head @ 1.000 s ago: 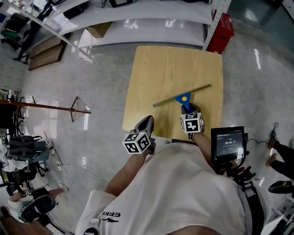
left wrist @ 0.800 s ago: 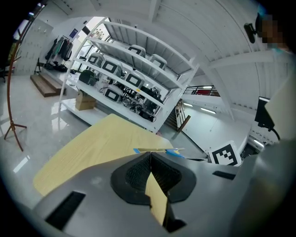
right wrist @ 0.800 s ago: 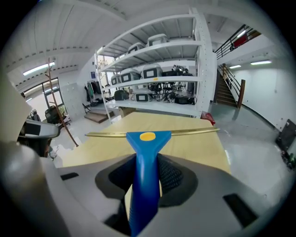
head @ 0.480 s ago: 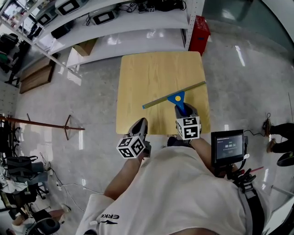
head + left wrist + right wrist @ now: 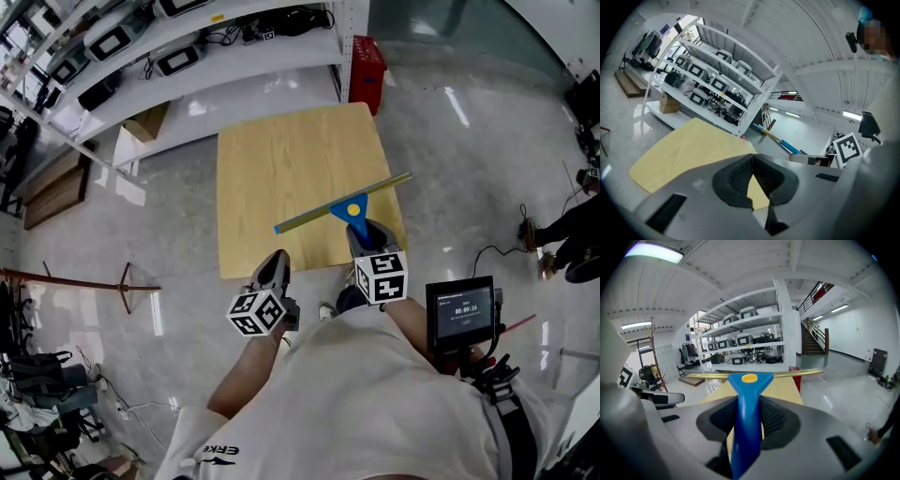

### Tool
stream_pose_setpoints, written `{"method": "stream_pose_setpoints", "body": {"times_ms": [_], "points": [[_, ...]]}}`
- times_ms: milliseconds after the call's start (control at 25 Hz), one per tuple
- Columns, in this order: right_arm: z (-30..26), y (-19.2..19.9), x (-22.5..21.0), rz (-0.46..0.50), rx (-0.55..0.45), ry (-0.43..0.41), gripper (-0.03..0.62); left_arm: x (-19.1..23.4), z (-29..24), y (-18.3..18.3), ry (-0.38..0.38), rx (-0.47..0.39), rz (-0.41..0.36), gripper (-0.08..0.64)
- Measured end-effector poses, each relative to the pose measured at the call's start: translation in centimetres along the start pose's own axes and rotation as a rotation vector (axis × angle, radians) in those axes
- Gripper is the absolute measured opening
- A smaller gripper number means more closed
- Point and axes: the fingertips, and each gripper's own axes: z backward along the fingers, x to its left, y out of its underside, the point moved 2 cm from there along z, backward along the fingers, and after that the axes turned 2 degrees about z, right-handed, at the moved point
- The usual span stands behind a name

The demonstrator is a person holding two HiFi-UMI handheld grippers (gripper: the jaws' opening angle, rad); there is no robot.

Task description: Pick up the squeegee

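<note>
Jaws of the left gripper (image 5: 275,265) are pressed together at their tips with nothing between them, as the left gripper view (image 5: 752,161) shows. It hangs just off the near edge of the counter (image 5: 272,178) and takes no part in the grasp.

To its right, the jaws of the right gripper (image 5: 361,230) pinch the blue handle of the squeegee (image 5: 323,210). In the right gripper view the handle runs straight up between the pads of this gripper (image 5: 746,413) to the blue head and the long yellowish blade (image 5: 749,385). The blade lies crosswise over the near right part of the counter, and its right end reaches past the counter's edge. It looks to be raised clear of the wood, so the pick-up seems all but done.

To finish well, the grip should be kept firm and low on the handle so the long blade does not swing. The blade should be held about level, with its ends away from the counter's edge and from the idle left gripper.

No container stands on the counter. On the floor under the shelving at left sits a cardboard box (image 5: 145,122), and at the shelving's right end a red crate (image 5: 367,61). What either holds cannot be made out.
</note>
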Motion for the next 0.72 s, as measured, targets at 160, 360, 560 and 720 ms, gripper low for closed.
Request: {"method": "stream_pose_setpoints", "body": {"times_ms": [160,360,560,720], "points": [[2.1,0.2,-0.8,-0.014,-0.024,0.013,0.13,-1.4,0.0,0.4,0.02,-0.005,-0.015,0.005],[4.1,1.0,-2.8,-0.034,-0.042,0.002,0.13,-3.9,-0.9,1.4,0.029,-0.025,-0.031,0.005],[6.7,1.6,-4.0,-0.045,-0.047,-0.01,0.13,-6.5,-0.3,2.6,0.023,-0.036,-0.022,0.005],[9.3,2.3,-5.2,-0.057,-0.061,-0.016,0.13,-9.0,0.8,4.0,0.019,-0.046,-0.036,0.005]]}}
